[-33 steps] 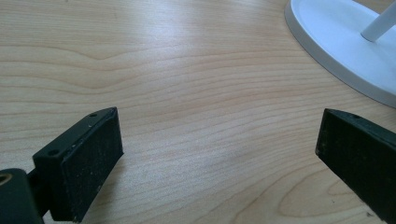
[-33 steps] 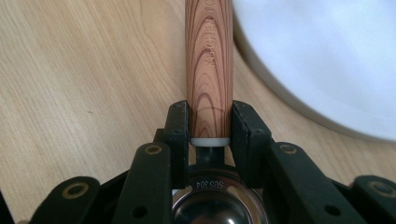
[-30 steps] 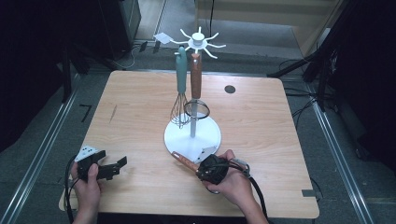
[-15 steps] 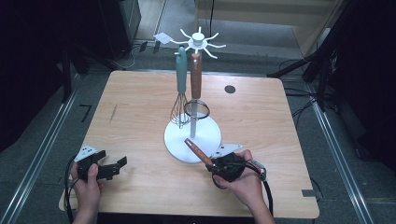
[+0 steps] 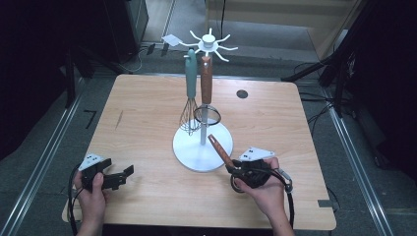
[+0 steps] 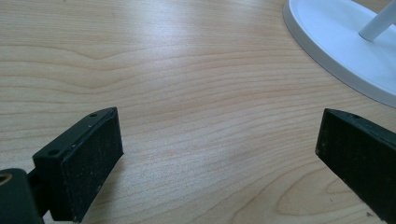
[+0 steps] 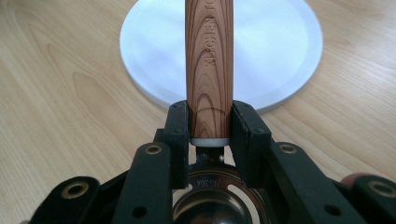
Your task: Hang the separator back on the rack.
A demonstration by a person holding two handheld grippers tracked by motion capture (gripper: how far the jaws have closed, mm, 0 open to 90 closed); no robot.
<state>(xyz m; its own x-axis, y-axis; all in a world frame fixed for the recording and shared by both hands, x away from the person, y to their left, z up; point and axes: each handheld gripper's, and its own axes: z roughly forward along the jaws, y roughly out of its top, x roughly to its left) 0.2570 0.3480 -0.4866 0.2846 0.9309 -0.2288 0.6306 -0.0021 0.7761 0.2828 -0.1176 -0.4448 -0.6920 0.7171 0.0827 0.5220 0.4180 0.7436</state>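
Note:
My right gripper (image 5: 237, 169) is shut on a wooden-handled utensil (image 5: 220, 149) near the table's front right. The handle slants up and away toward the white stand's base (image 5: 189, 156). In the right gripper view the pads (image 7: 177, 135) clamp the wooden handle (image 7: 208, 60) just above its white collar, and a metal head (image 7: 217, 205) sits below the jaws. On the stand's hooks (image 5: 209, 45) hang a teal-handled whisk (image 5: 190, 78) and a wooden-handled strainer (image 5: 206, 81). My left gripper (image 5: 123, 176) rests open at the front left, with bare wood between its jaws (image 6: 219, 154).
The wooden table (image 5: 142, 108) has a small black round hole (image 5: 242, 93) at the back right. The stand's base (image 6: 345, 51) lies to the upper right of the left gripper. Dark equipment, rails and cables surround the table on the floor.
My right gripper has moved to the right with the utensil, and the handle has swung from pointing left to slanting up toward the stand. The left gripper has stayed put.

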